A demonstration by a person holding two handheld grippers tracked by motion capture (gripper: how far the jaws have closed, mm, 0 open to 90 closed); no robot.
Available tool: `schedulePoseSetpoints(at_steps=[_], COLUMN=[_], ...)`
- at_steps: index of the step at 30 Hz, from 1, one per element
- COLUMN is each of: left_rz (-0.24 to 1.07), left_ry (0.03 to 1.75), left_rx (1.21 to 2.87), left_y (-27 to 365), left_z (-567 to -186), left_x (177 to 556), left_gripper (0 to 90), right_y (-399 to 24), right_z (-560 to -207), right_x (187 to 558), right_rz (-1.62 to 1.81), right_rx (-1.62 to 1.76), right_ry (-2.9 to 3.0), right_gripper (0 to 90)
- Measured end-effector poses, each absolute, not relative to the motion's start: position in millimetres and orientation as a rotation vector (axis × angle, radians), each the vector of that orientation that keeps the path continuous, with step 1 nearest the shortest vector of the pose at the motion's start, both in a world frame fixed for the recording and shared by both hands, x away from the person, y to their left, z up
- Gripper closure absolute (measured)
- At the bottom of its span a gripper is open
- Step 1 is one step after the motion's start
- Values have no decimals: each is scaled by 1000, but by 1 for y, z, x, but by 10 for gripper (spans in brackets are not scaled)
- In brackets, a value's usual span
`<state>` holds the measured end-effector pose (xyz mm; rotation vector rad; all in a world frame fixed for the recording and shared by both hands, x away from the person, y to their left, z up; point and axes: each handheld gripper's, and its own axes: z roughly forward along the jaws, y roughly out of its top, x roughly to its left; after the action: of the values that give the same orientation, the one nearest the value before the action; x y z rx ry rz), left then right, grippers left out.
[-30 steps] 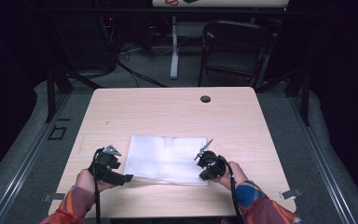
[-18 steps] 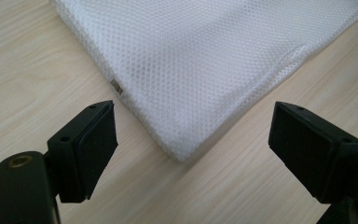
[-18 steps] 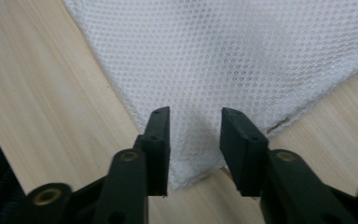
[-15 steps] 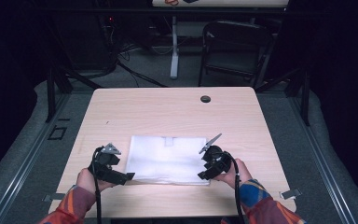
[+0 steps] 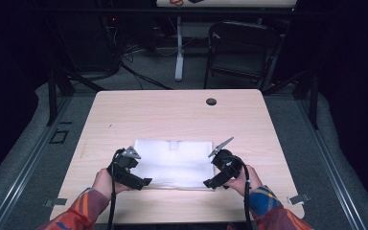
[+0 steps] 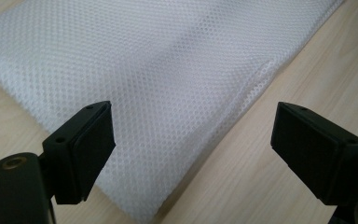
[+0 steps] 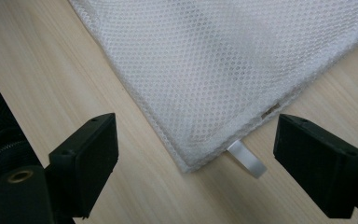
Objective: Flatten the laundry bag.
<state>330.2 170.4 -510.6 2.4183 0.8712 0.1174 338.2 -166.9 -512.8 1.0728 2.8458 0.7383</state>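
- Two hands come in over the near edge of the bench (image 5: 124, 112), one hand-held gripper in each; both sleeves are striped orange and blue.
- The left hand-held gripper (image 5: 135, 178) sits near the bench's near-left part, at the near-left corner of the mesh bag. Its jaws stand wide apart and hold nothing.
- In the left gripper view, the left hand-held gripper (image 6: 193, 149) straddles the bag's corner: one jaw is over the mesh, the other over bare wood beside the bag's hemmed edge. Whether a jaw touches the fabric cannot be told.
- The right hand-held gripper (image 5: 218, 178) sits at the bag's near-right corner, jaws likewise wide open and empty.
- In the right gripper view, the right hand-held gripper (image 7: 196, 161) has the bag's corner between its jaws, apart from both pads; a small white tab (image 7: 247, 158) sticks out from that corner onto the wood.
- One white mesh bag (image 5: 172, 160) lies flat on the near half of the bench, roughly centred between its left and right edges, its long sides parallel to the near edge.
- One dark round cable hole (image 5: 211, 101) sits near the far edge, right of centre.
- Beyond the bench, one dark folding chair (image 5: 242, 52) stands on the floor.
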Motion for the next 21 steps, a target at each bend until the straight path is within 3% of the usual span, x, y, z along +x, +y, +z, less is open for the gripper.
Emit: schedulePoseSetpoints(at_steps=[21], left_rz=[50], left_ry=[685], left_rx=[2547], left_y=[121], left_z=[-534], left_x=[350], left_gripper=[299], right_y=[-177], right_z=[-520], right_x=[340], right_rz=[738], right_rx=[1141], right_ry=[2815], right_gripper=[170])
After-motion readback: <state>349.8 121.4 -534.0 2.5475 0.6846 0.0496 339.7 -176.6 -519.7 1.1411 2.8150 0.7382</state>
